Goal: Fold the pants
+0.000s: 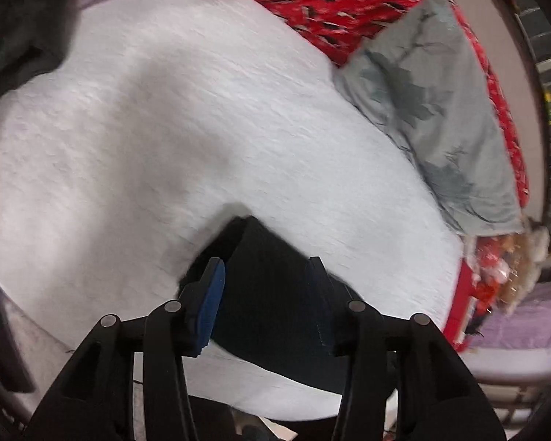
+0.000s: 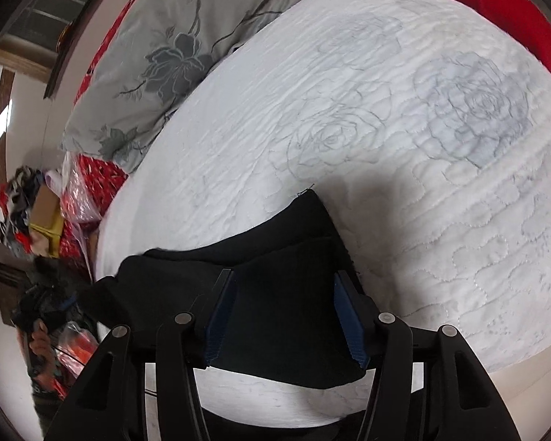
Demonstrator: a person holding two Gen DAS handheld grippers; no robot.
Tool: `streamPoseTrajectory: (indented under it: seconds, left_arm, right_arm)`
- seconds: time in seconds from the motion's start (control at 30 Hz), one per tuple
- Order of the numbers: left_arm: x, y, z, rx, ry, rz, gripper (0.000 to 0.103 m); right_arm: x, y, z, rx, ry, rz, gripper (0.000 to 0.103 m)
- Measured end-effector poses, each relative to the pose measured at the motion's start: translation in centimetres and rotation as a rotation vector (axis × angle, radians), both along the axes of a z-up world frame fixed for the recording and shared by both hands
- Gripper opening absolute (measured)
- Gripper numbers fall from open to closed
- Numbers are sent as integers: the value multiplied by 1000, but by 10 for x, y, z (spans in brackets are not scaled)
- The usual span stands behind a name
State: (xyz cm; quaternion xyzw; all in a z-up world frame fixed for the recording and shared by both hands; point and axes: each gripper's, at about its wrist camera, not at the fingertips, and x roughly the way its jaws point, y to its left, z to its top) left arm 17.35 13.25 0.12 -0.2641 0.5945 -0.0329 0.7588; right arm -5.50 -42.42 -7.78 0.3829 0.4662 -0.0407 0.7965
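On the white quilted bedspread (image 2: 404,169), both the left gripper (image 1: 266,296) and the right gripper (image 2: 286,312) stand released over the folded black fabric pants (image 2: 275,268).

Motion blur smears your left wrist view, so the bed cover's (image 1: 165,128) stitching is unreadable there, the black pants (image 2: 275,294) run out of sight beneath each hand-held gripper, and the dark heap (image 1: 14,25) at the upper left is cut by the frame edge.
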Motion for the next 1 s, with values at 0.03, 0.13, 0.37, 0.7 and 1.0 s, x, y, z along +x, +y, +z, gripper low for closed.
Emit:
streamPoseTrajectory:
  seconds: [0.03, 0.13, 0.37, 0.7, 1.0]
  left_arm:
    - [1, 0, -3, 9, -1, -14, 46]
    - [7, -7, -24, 7, 64, -82, 46]
    - [29, -24, -50, -21, 95, -175, 49]
    - [23, -55, -73, -2, 114, -252, 5]
    - [9, -27, -51, 22, -27, -129, 0]
  right_arm:
    - [0, 0, 1, -3, 1, 2, 56]
    - [4, 1, 1, -16, 2, 13, 56]
    - [10, -7, -4, -1, 12, -17, 56]
    - [19, -4, -7, -105, 41, 21, 13]
    - [35, -6, 53, -149, -92, 27, 8]
